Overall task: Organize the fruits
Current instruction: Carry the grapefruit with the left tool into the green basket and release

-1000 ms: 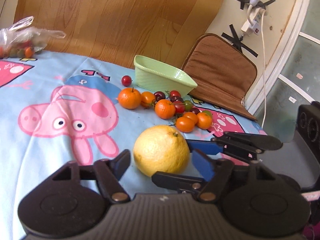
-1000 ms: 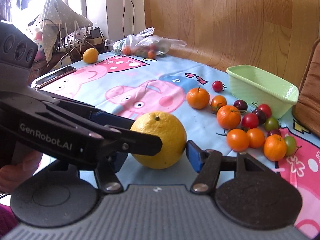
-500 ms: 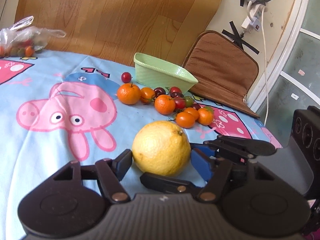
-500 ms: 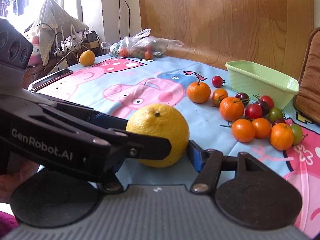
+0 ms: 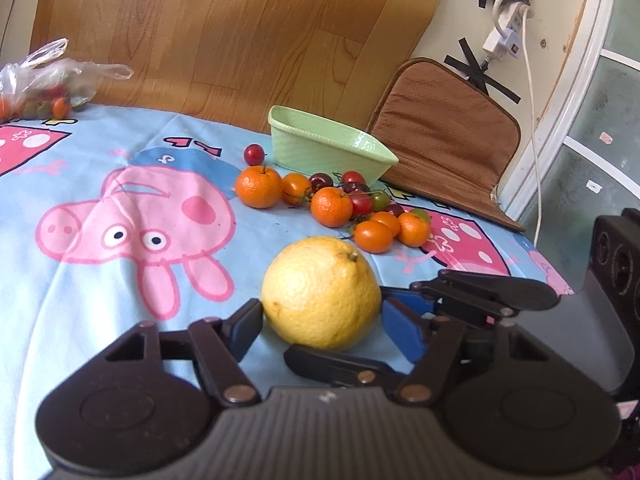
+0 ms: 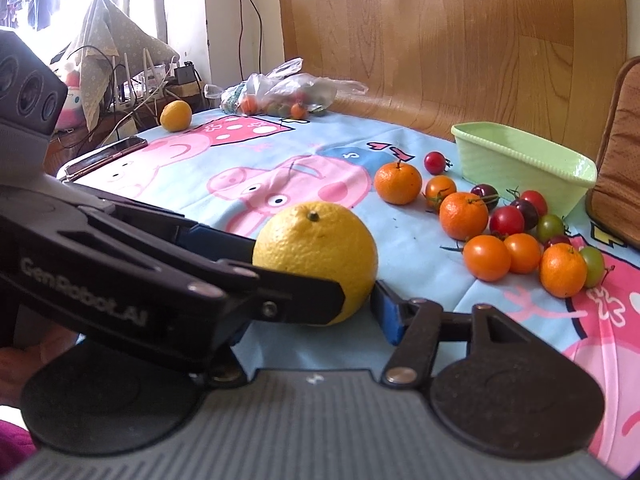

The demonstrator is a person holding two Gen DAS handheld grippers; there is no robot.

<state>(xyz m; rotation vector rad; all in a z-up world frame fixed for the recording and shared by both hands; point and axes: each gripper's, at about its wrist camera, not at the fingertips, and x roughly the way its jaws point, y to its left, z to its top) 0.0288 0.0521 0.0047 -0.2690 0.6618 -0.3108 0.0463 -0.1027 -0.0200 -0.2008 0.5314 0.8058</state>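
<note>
The large yellow citrus point(image 5: 321, 293) is bracketed by the left gripper point(image 5: 318, 320) and by the right gripper point(image 6: 316, 292), whose jaws are closing. Ahead right, the green basket point(image 5: 320, 148) appears unfilled; small fruits point(image 5: 332, 206) remain unsorted.

The large yellow citrus point(image 5: 321, 294) sits between both tools, the left tool point(image 5: 320, 322) and the right tool point(image 6: 316, 300) crowding its flanks, so no room remains beside it. The right tool's jaws are closing around the fruit. Beyond it, a cluster of mandarins and cherry tomatoes point(image 6: 508, 224) blocks the straight way to the green basket point(image 6: 524, 168), whose open top is free. A brown cushion point(image 5: 444, 136) hems the basket's far side. To the left the bench point(image 5: 80, 280) lies open across the pig print, as far as the plastic bag point(image 6: 288, 92), phone point(image 6: 104, 156) and lone yellow fruit point(image 6: 176, 116).
</note>
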